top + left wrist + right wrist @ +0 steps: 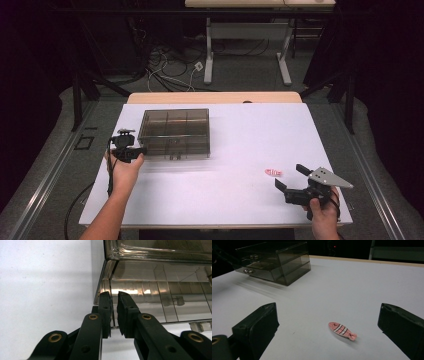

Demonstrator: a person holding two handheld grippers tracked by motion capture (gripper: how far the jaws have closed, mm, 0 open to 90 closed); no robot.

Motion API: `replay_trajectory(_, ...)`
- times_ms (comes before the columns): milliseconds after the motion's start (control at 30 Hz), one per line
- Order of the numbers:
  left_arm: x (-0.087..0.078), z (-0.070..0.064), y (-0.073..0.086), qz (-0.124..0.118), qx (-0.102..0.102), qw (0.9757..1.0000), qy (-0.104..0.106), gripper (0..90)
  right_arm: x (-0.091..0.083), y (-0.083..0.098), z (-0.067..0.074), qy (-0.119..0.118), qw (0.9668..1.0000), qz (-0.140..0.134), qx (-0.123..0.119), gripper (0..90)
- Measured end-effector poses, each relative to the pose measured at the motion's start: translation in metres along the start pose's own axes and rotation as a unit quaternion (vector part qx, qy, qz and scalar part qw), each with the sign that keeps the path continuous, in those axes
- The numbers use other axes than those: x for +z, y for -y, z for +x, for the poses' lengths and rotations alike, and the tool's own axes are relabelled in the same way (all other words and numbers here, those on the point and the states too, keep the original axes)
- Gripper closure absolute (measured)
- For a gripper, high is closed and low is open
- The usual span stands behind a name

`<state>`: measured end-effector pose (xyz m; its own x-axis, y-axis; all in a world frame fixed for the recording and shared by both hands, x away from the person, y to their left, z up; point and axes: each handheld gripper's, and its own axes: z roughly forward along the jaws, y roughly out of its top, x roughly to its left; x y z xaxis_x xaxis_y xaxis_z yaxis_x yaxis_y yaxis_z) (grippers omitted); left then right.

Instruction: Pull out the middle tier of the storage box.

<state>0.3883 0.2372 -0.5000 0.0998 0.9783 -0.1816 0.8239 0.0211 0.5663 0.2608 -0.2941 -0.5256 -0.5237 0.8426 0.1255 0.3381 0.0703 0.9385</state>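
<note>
A smoky transparent drawer box (174, 131) stands on the white table (250, 125) at the back left. My left gripper (137, 150) is at its front left corner, and in the left gripper view the left gripper (113, 296) is shut on the box's (160, 290) thin corner wall. A small pink fish-shaped hair clip (273, 172) lies flat at the front right. My right gripper (289, 176) is just short of it with its jaws wide apart. In the right gripper view the clip (342, 330) lies between and slightly beyond the right gripper (328, 312); the box (274, 261) shows two drawers with metal knobs.
The white sheet covers a wooden tabletop whose far edge (215, 97) shows behind the box. Beyond it are a floor with cables (170, 70) and another table's legs (209, 55). The table's front edge runs close under both hands.
</note>
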Motion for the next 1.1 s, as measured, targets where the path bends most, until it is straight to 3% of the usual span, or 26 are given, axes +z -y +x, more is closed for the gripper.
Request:
replay_trajectory(200, 0.0009, -0.0008, -0.0007, 0.006, -0.003, 1.0000, 0.000, 81.9, 0.0007, 0.0001, 0.0005, -0.002, 1.0000, -0.001, 0.005, 2.5)
replay_trajectory(700, 0.0013, -0.0012, -0.0026, 0.013, 0.013, 0.9998, -0.012, 86.3, 0.0012, 0.0003, -0.0005, -0.002, 1.0000, -0.001, 0.006, 2.8)
replay_trajectory(1100, 0.0018, -0.0018, -0.0022, 0.009, 0.004, 0.9999, -0.014, 87.1, 0.0009, 0.0003, -0.0001, -0.002, 1.0000, 0.001, 0.008, 2.8)
